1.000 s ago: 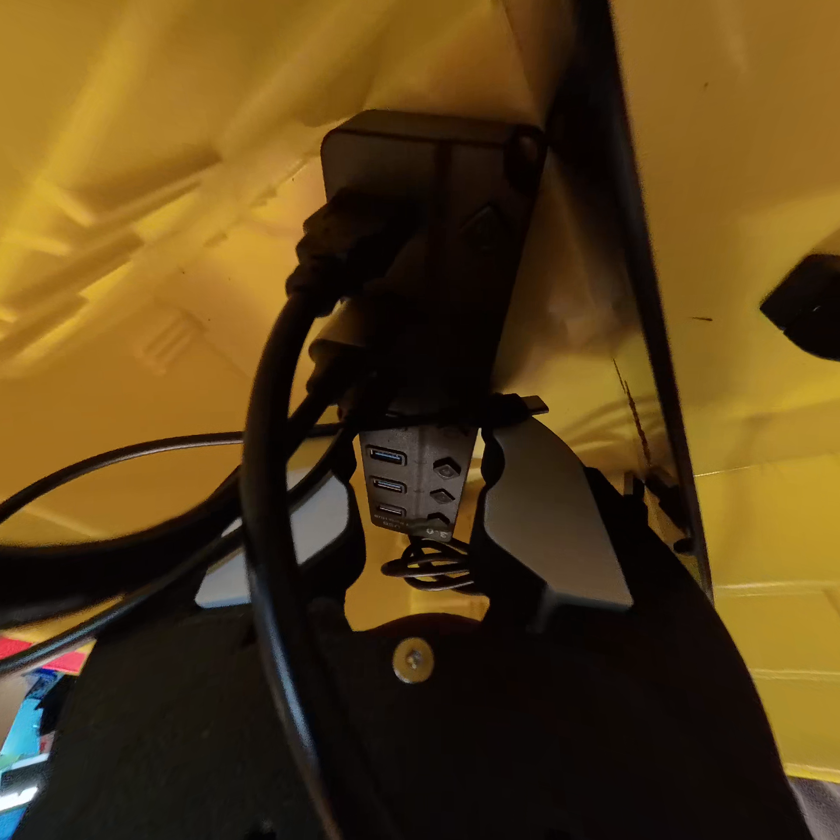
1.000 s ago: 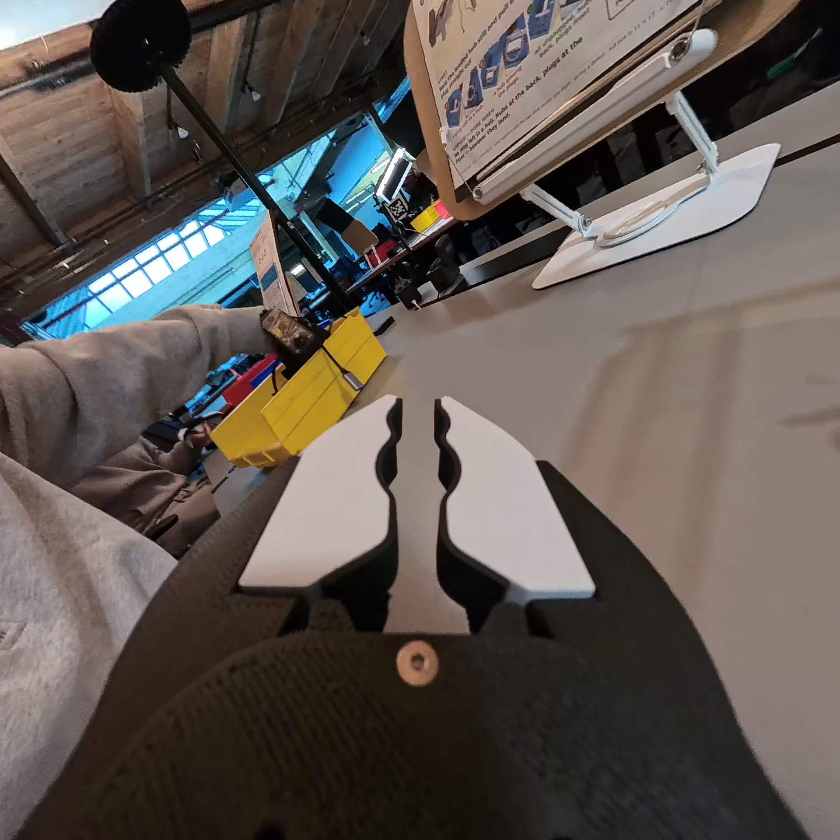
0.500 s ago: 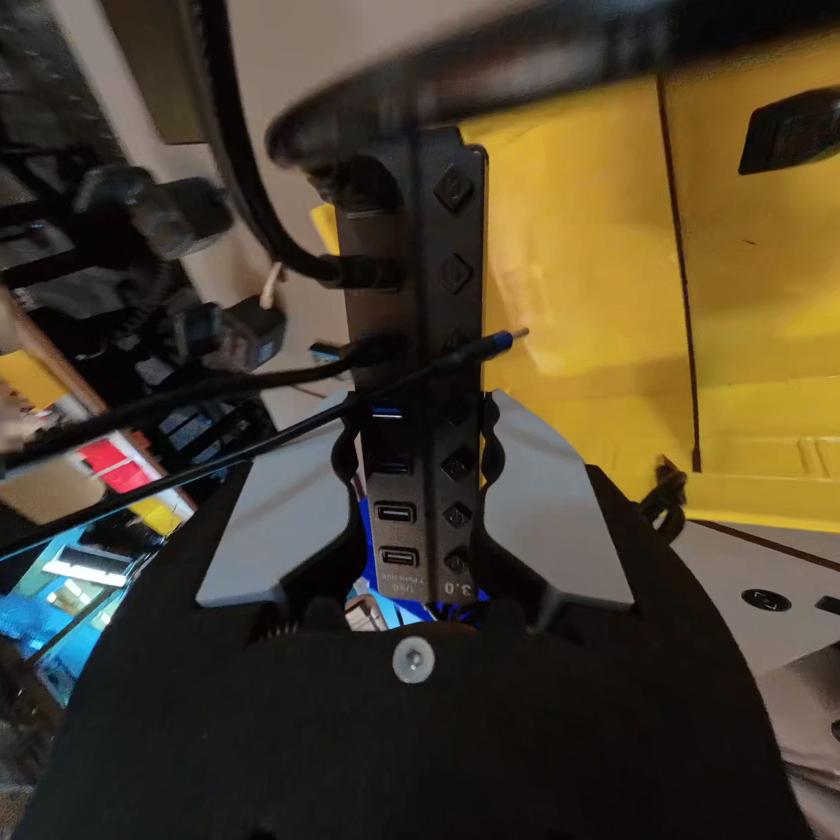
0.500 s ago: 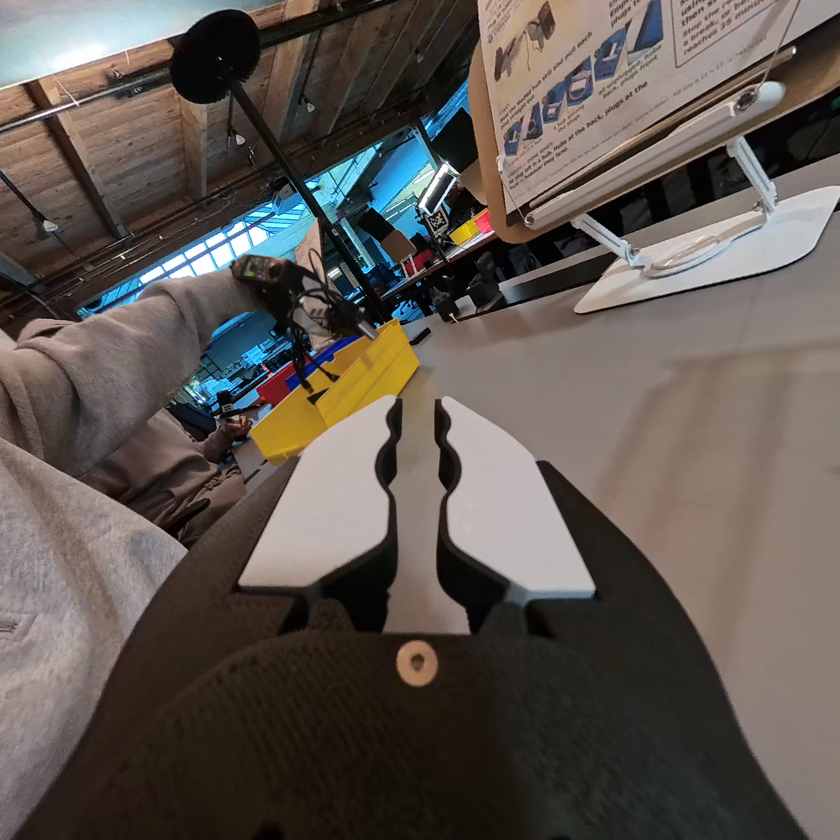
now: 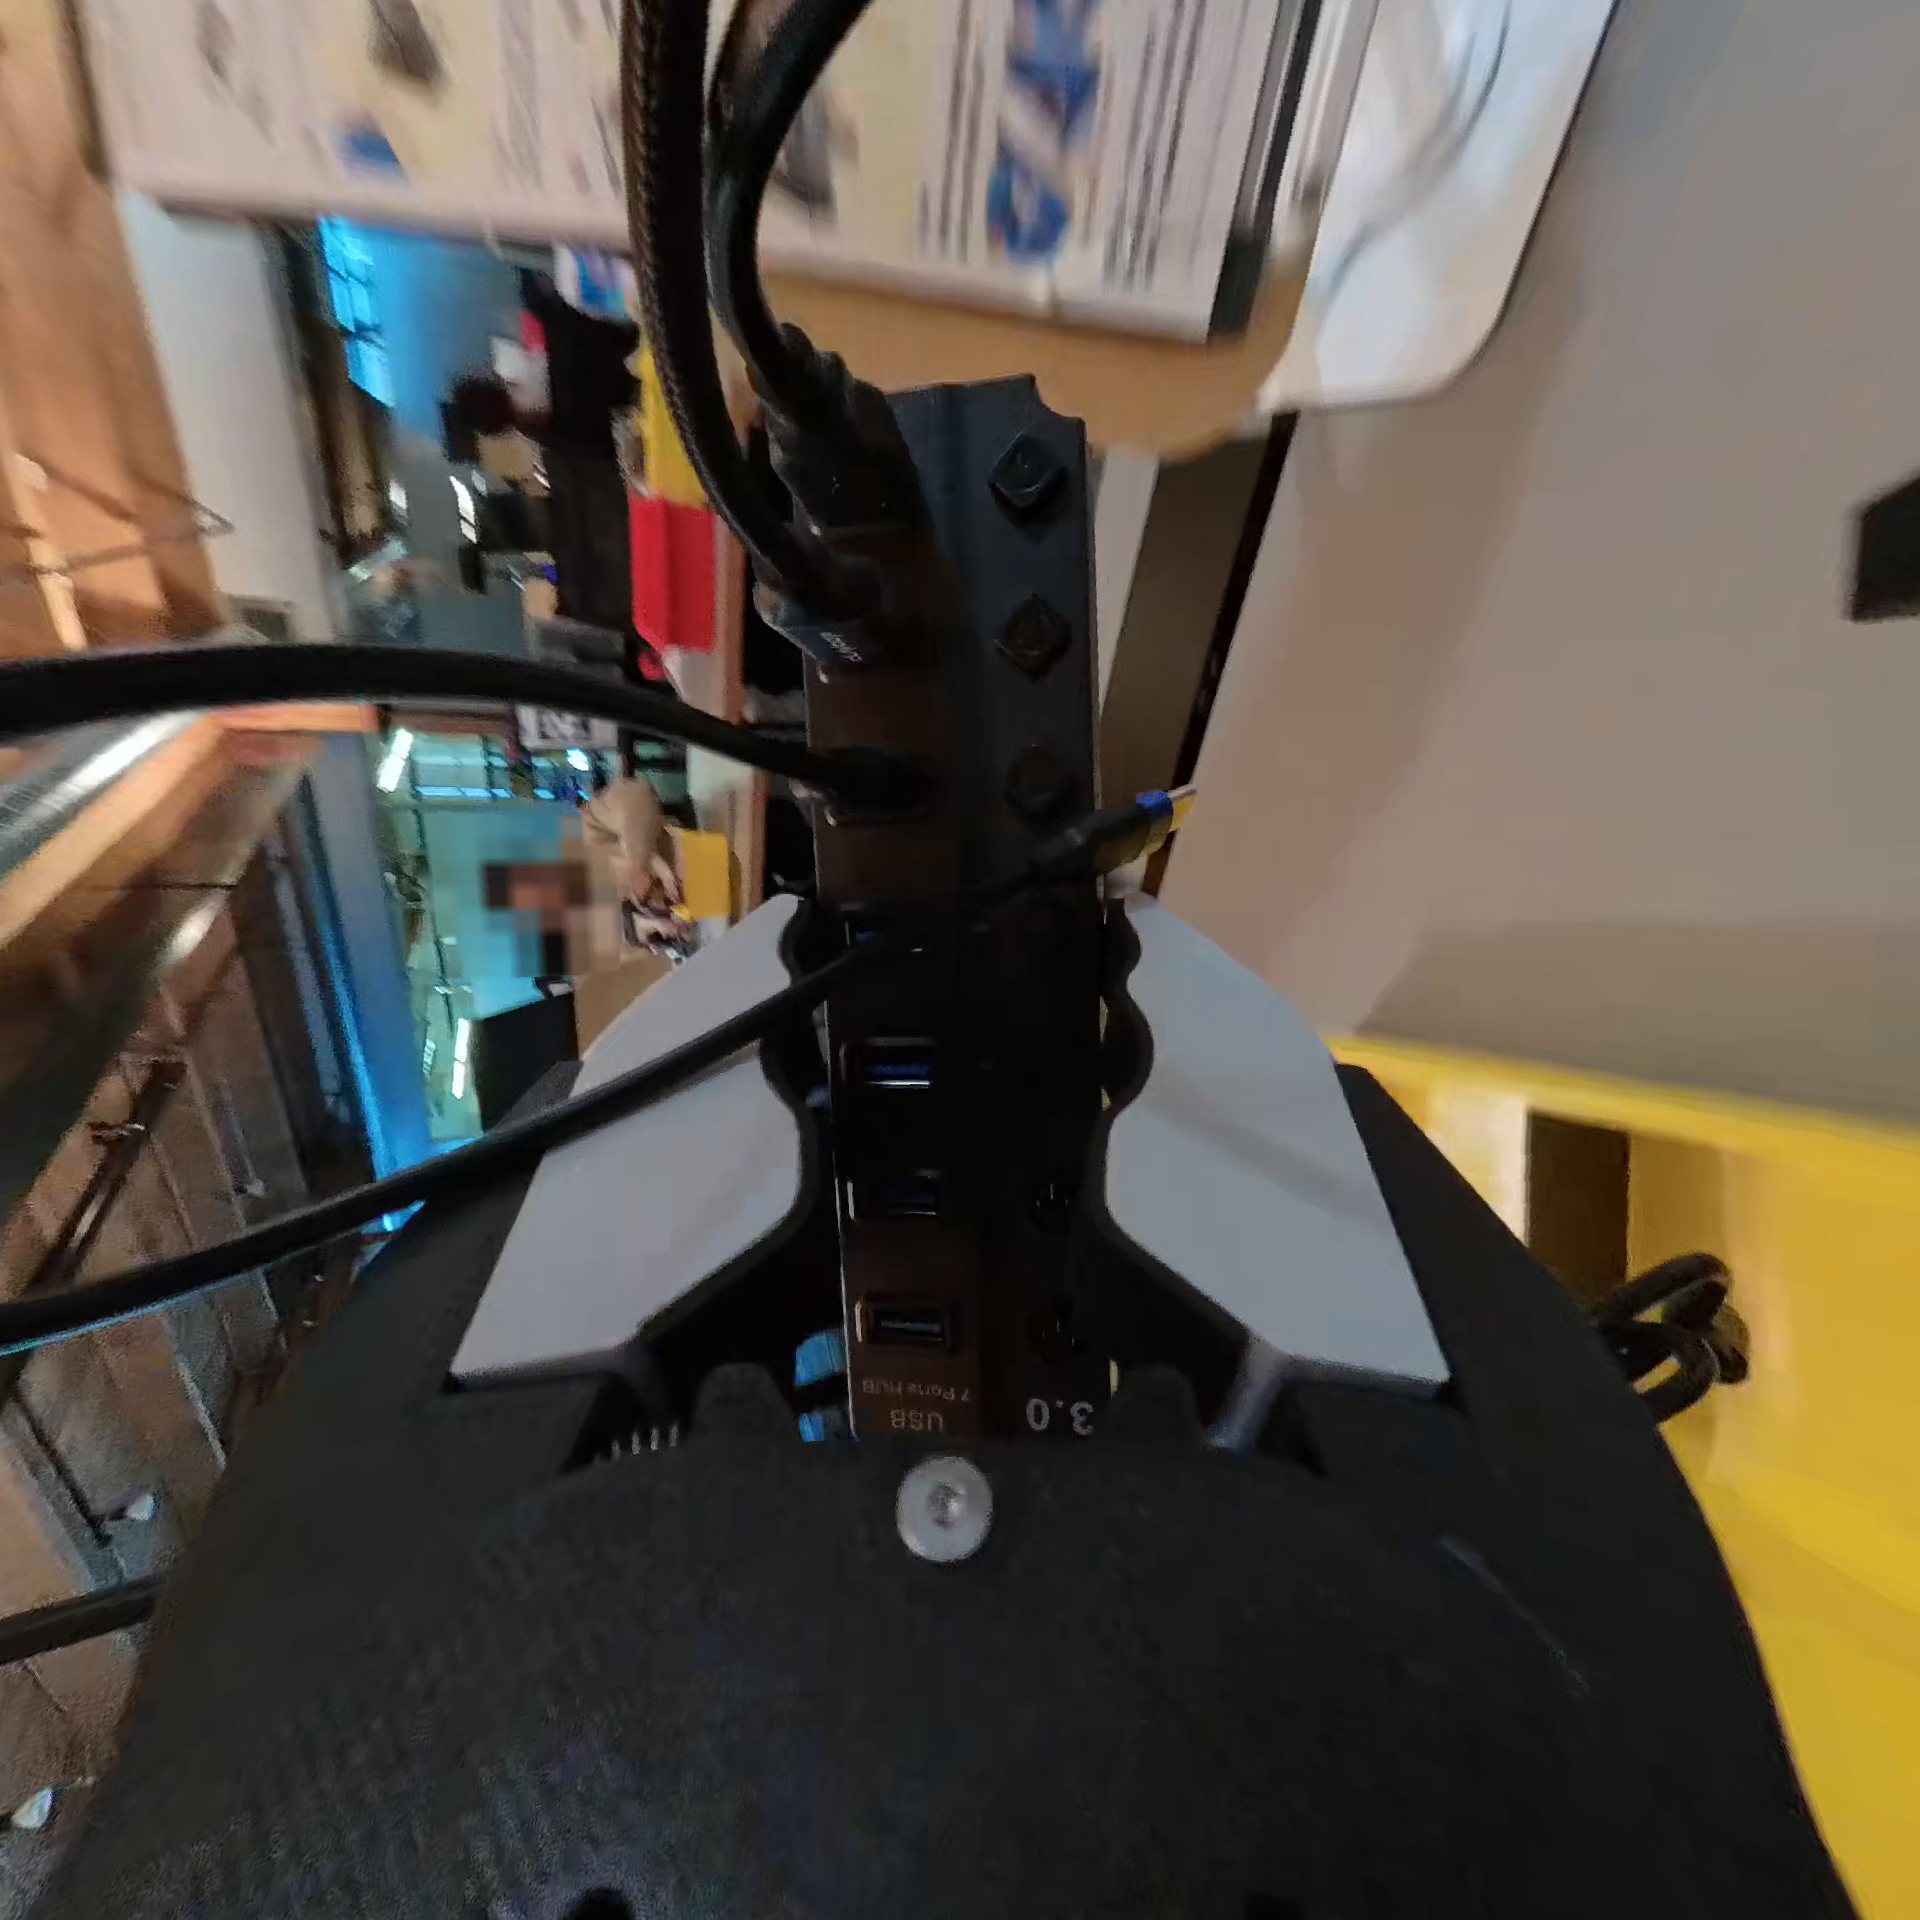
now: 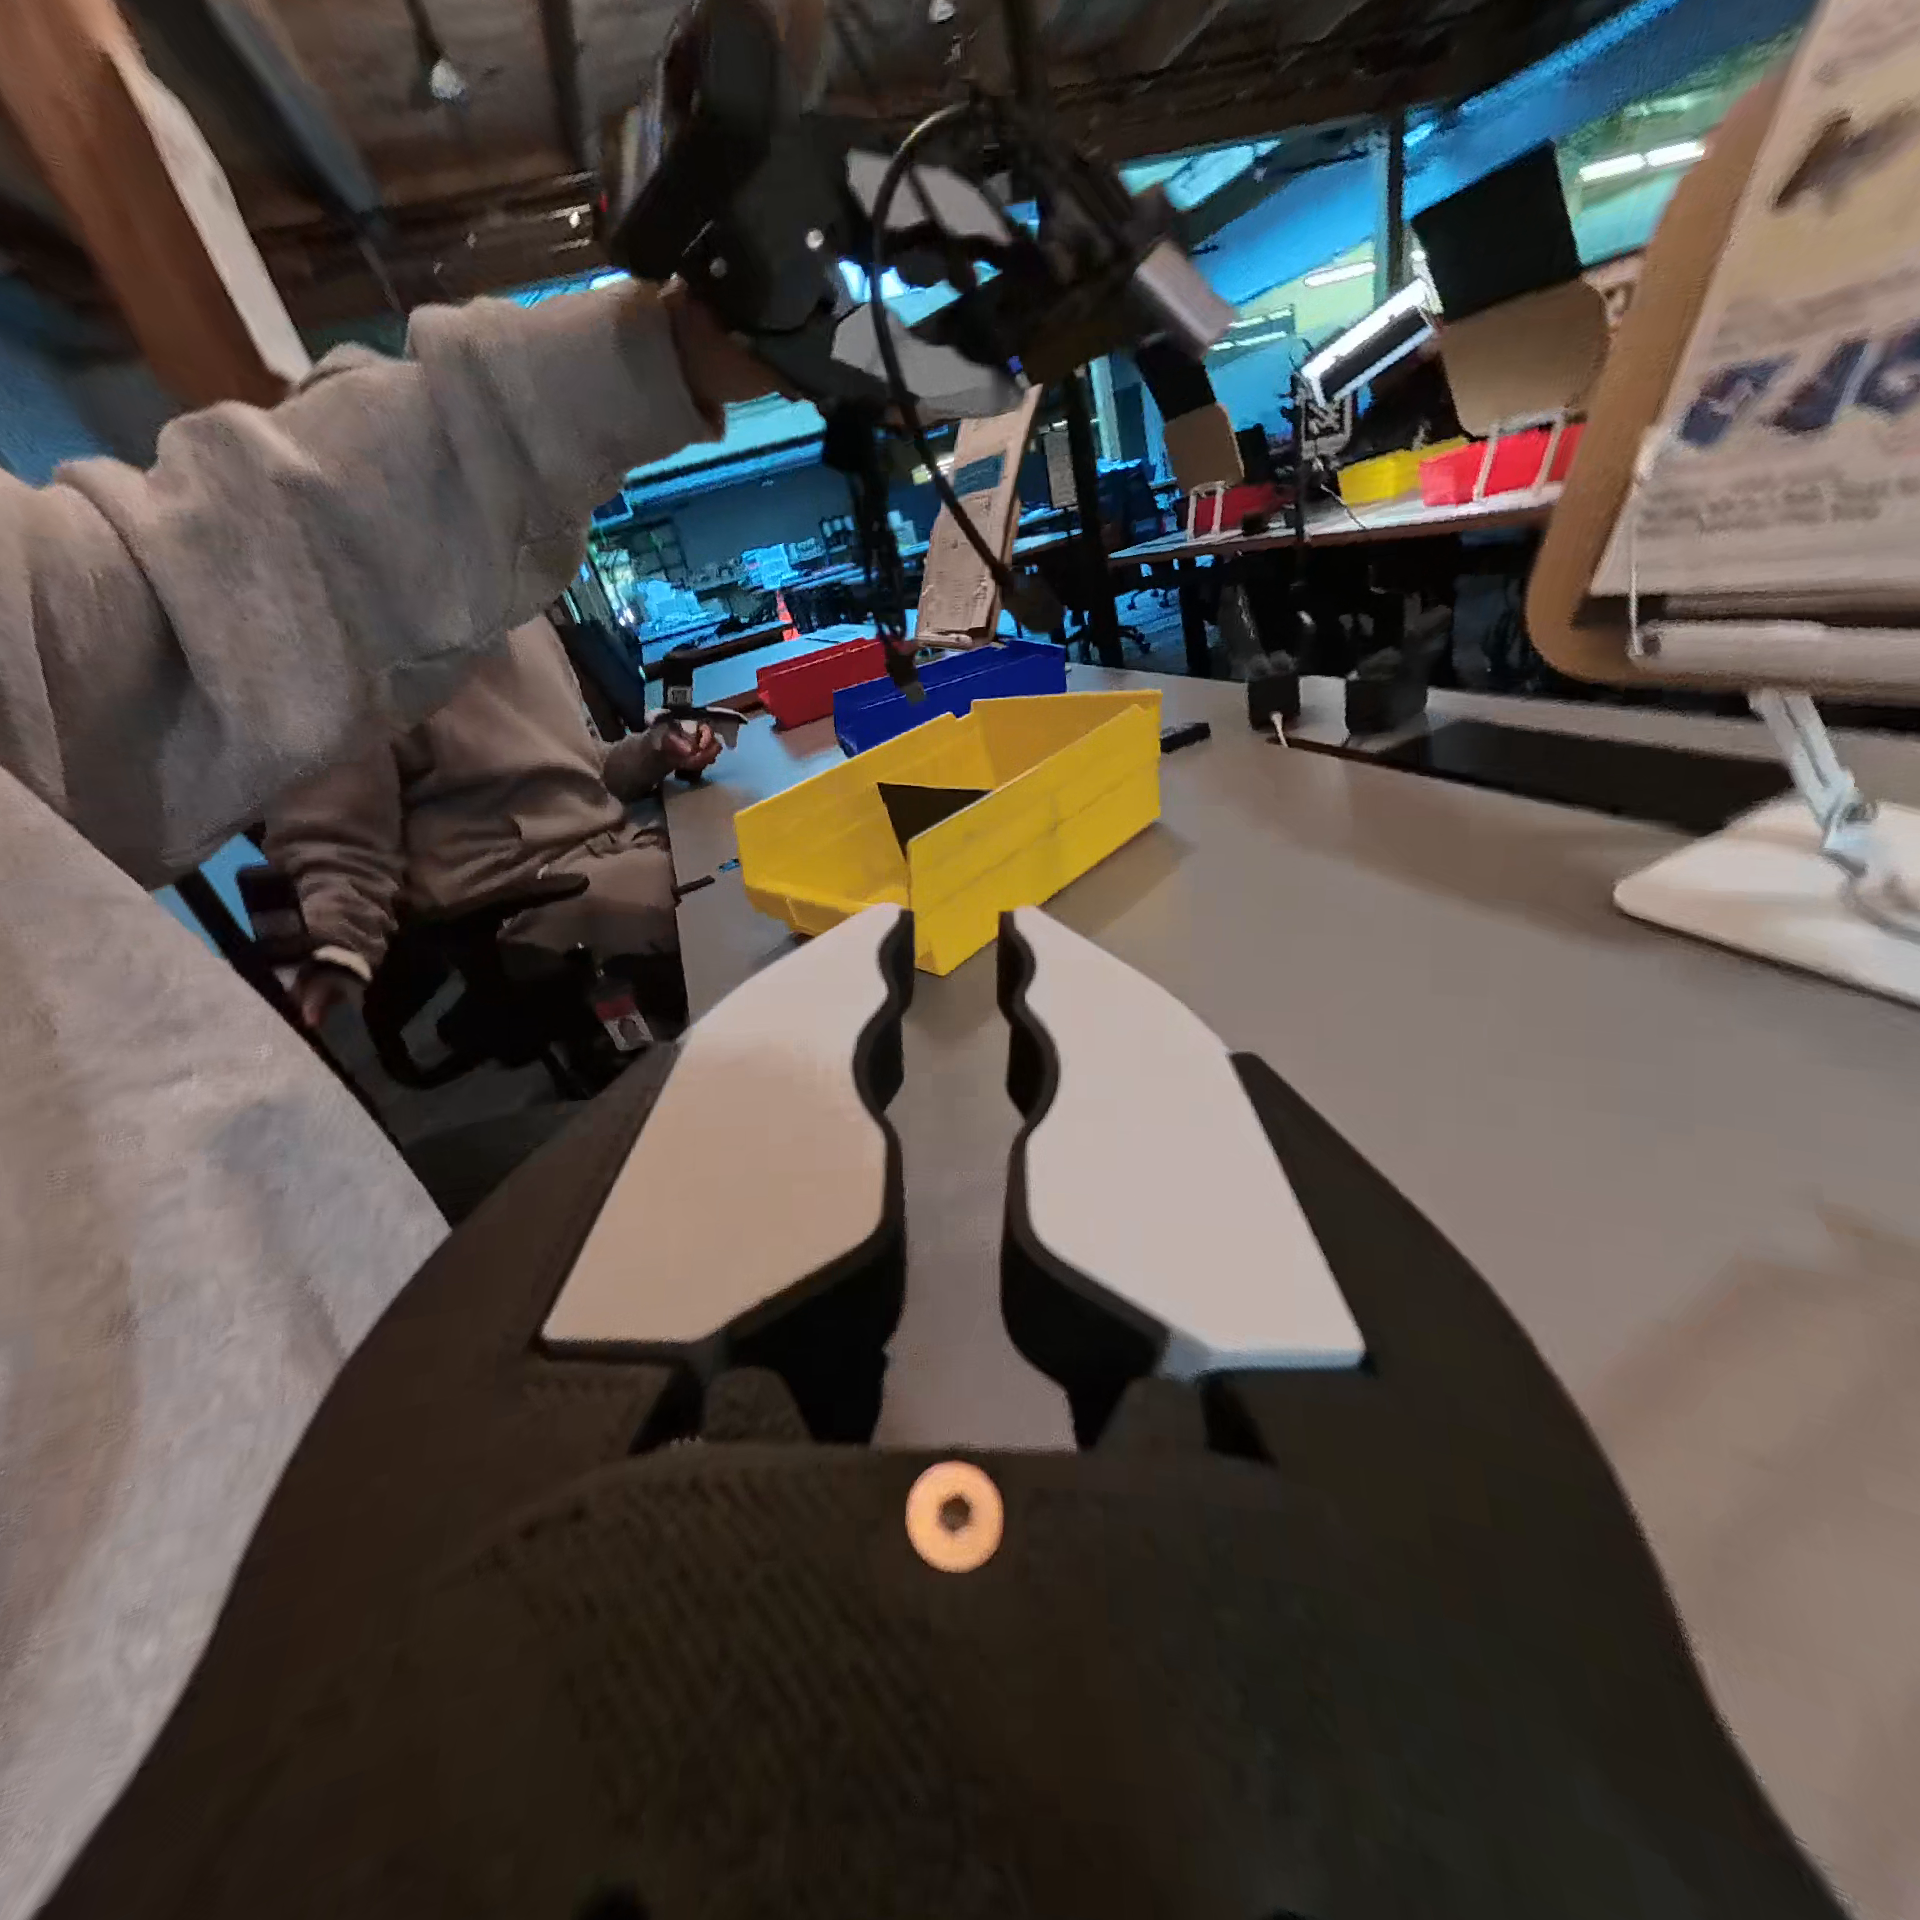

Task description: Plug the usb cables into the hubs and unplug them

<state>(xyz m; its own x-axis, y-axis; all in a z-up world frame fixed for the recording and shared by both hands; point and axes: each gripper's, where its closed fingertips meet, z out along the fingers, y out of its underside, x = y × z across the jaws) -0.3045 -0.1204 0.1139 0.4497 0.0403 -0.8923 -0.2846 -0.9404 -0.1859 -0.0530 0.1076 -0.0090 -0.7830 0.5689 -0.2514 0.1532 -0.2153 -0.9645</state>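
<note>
My left gripper (image 5: 956, 925) is shut on a black USB hub (image 5: 1039, 707) and holds it upright in the air. Thick black cables (image 5: 790, 468) are plugged into the hub's upper ports; the lower ports show no plugs. A thin cable crosses the hub, and its loose blue-tipped plug (image 5: 1158, 816) sticks out to the right. In the right wrist view the left gripper (image 6: 935, 260) hangs high above the yellow bin (image 6: 966, 810), with cables dangling (image 6: 909, 686). My right gripper (image 6: 951, 935) is low over the table, jaws nearly together with nothing between them.
The grey table (image 6: 1455, 1039) carries a document stand (image 6: 1766, 416) on a white base at the right. Blue (image 6: 966, 686) and red (image 6: 810, 681) bins sit behind the yellow one. A coiled black cable (image 5: 1673, 1330) lies in the yellow bin (image 5: 1766, 1195). Another person sits at the far left (image 6: 499, 790). Spacing between my two grippers at the tips: around 35 cm.
My left gripper has lifted the hub and its cables out of the yellow bin, high above it. My right gripper has turned left to face the bin, jaws unchanged.
</note>
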